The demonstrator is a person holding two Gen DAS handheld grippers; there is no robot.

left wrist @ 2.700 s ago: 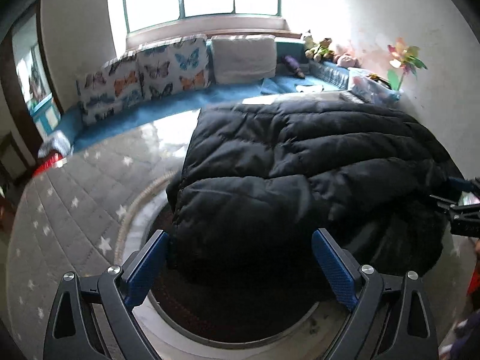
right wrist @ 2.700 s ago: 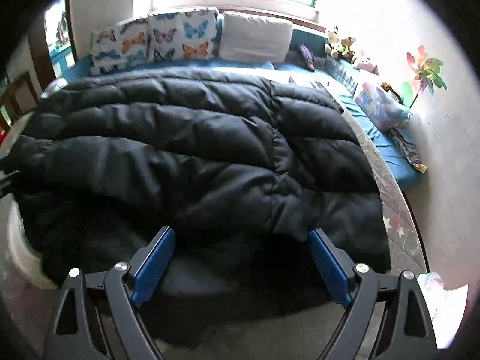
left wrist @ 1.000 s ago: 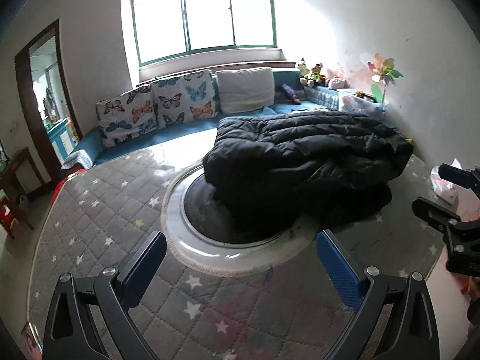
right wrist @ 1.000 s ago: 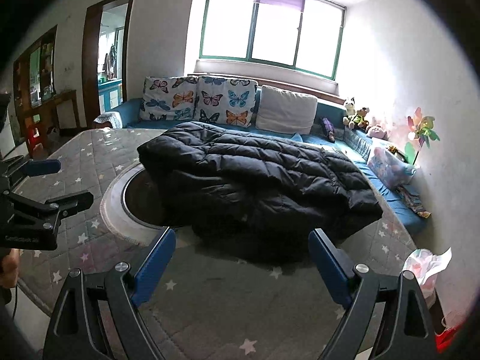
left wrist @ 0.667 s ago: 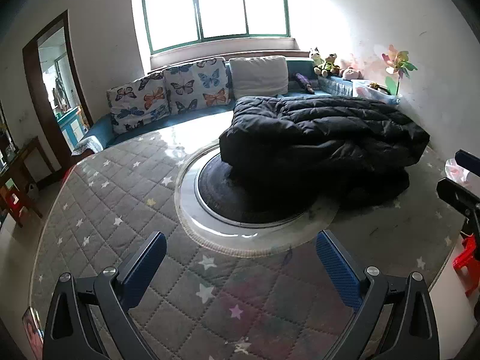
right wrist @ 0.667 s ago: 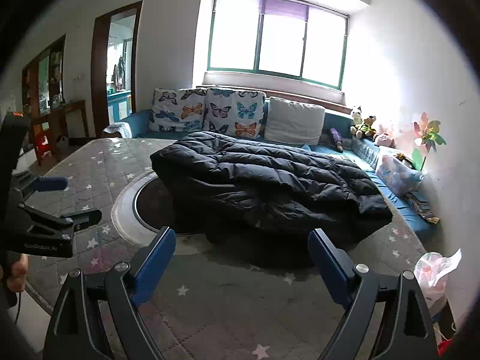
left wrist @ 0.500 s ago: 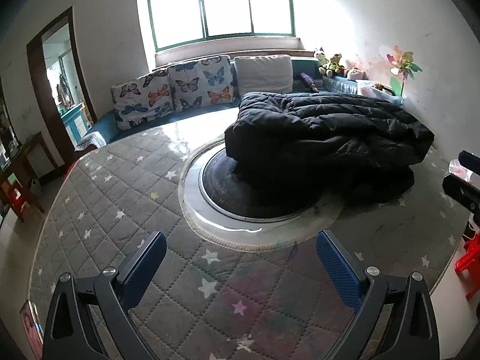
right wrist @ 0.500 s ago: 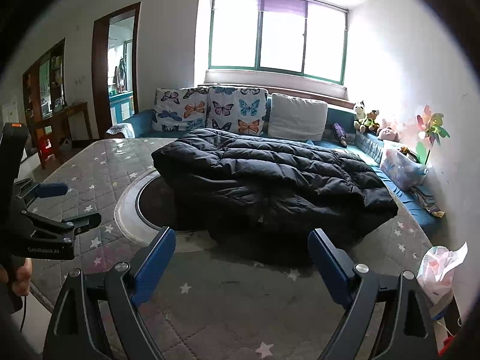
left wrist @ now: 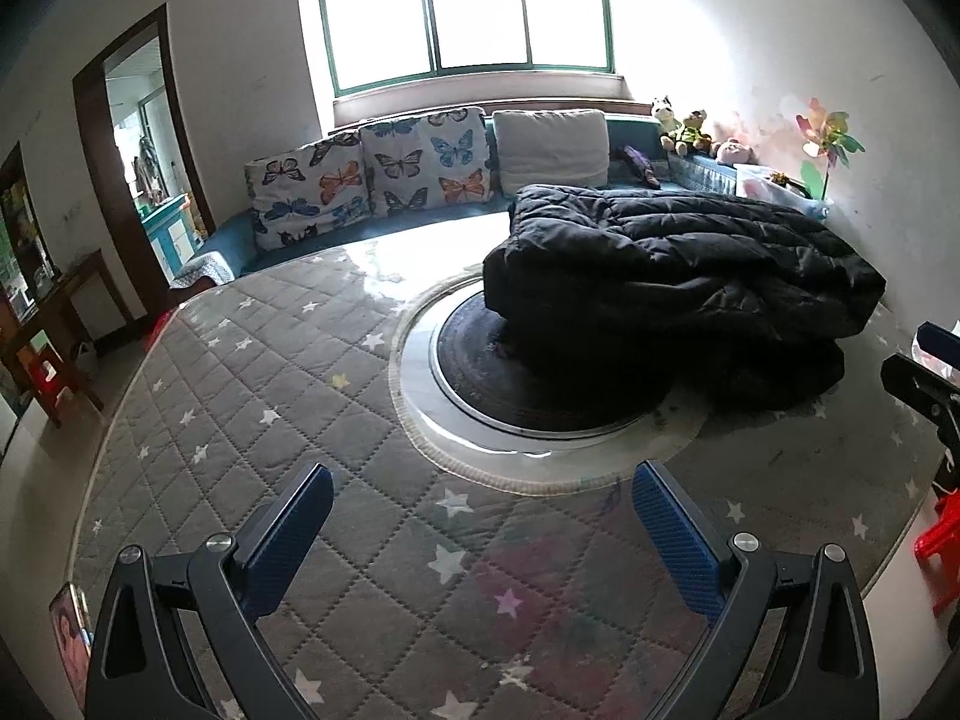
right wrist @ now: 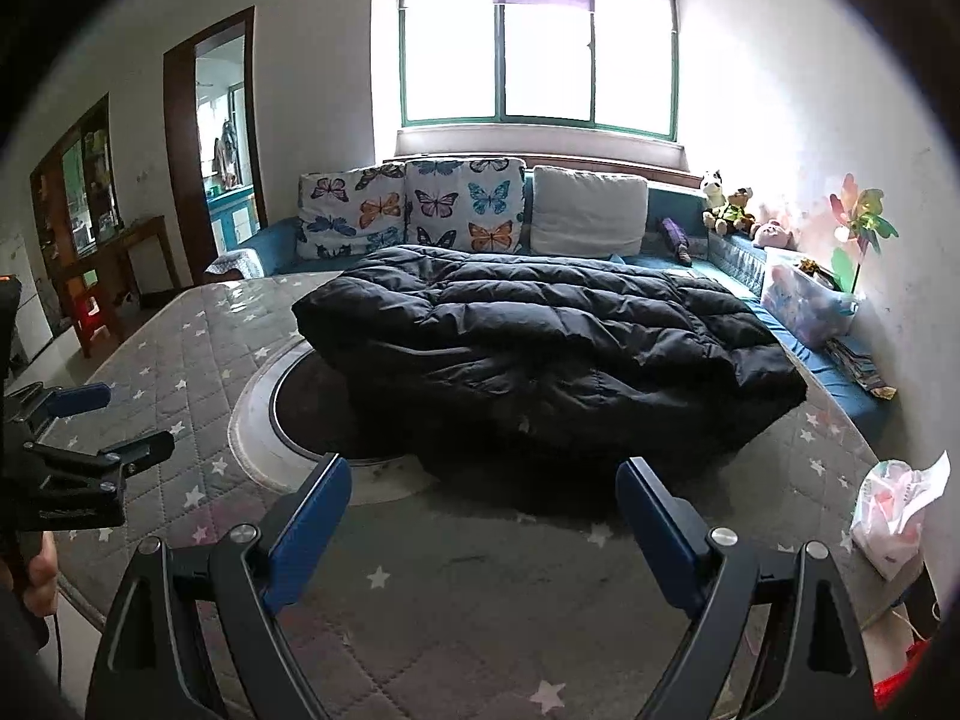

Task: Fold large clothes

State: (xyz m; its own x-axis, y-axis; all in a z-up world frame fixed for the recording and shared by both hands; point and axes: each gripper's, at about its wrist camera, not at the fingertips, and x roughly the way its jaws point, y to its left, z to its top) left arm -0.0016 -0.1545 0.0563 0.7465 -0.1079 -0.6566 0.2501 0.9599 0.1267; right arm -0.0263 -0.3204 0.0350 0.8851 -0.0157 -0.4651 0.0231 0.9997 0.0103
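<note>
A black puffer coat (left wrist: 678,264) (right wrist: 540,336) lies folded in a thick bundle on the far right part of a round table covered with a grey star-patterned quilted cloth (left wrist: 270,396) (right wrist: 468,594). It partly covers a dark turntable disc (left wrist: 528,384) (right wrist: 312,414) at the table's centre. My left gripper (left wrist: 477,510) is open, well back from the coat, with nothing between its fingers. My right gripper (right wrist: 483,498) is open too, over the near table edge, short of the coat. Each gripper shows at the edge of the other's view.
A blue sofa with butterfly cushions (left wrist: 372,180) (right wrist: 414,210) and a white cushion (right wrist: 588,219) runs behind the table under a window. Soft toys (right wrist: 729,201), a pinwheel (right wrist: 864,222) and a plastic bag (right wrist: 894,516) are at the right. A doorway (left wrist: 138,180) and red stools (left wrist: 939,534) flank the table.
Both grippers have pulled back and up from the coat, which now lies farther off as a folded bundle. In the last second the views drifted slightly; the coat has not moved.
</note>
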